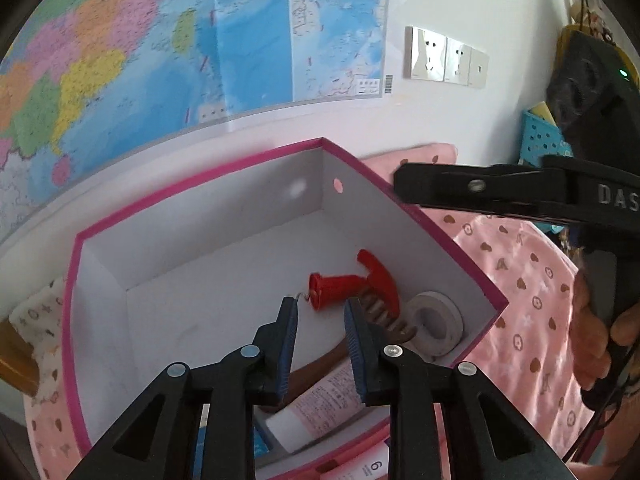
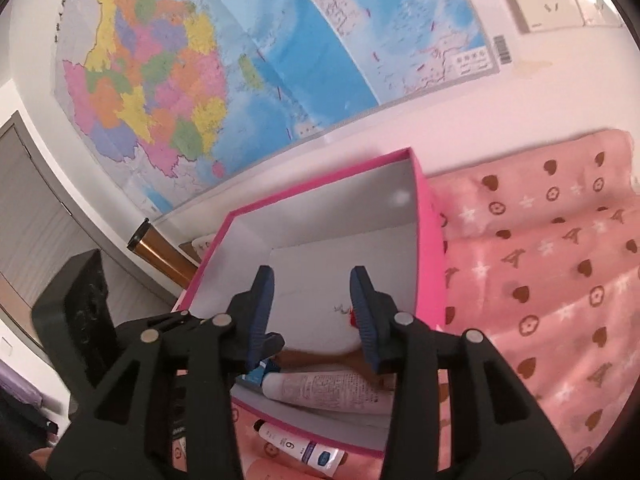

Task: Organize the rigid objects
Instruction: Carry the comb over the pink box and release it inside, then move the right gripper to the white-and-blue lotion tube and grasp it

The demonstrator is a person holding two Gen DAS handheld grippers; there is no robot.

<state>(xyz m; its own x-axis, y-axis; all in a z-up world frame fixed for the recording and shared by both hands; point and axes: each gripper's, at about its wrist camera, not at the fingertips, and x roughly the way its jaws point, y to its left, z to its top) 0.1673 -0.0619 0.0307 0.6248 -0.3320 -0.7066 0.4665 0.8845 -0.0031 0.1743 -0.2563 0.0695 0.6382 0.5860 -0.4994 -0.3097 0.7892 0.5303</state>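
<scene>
Pink-rimmed box (image 1: 432, 220), white inside, open top, sits on the pink patterned cloth (image 1: 532, 300) against the wall under the map (image 1: 160, 60).

Contents, left wrist view: red plastic piece with T-handle (image 1: 352, 284) lying on the box floor toward the right wall; white tape ring (image 1: 436, 322) in the right near corner, just beside the red piece; brown wooden comb (image 1: 384, 316) between them, its teeth partly under the red handle; white tube with printed text (image 1: 316, 408) lying flat along the near wall; a blue item beside the tube, mostly hidden by the tool.

Outside the box, right wrist view: second white tube marked "6" (image 2: 300, 448) on the cloth, just beside the near wall.

Left tool (image 1: 320, 332): fingers apart, nothing between them, hanging over the box interior. Red piece lies just beyond the fingertips; comb just beside the right finger.

Right tool (image 2: 312, 312): fingers apart, empty, above the near part of the box. The printed tube (image 2: 328, 392) lies below and between its fingers. In the left wrist view this tool shows side-on over the box's right wall.
</scene>
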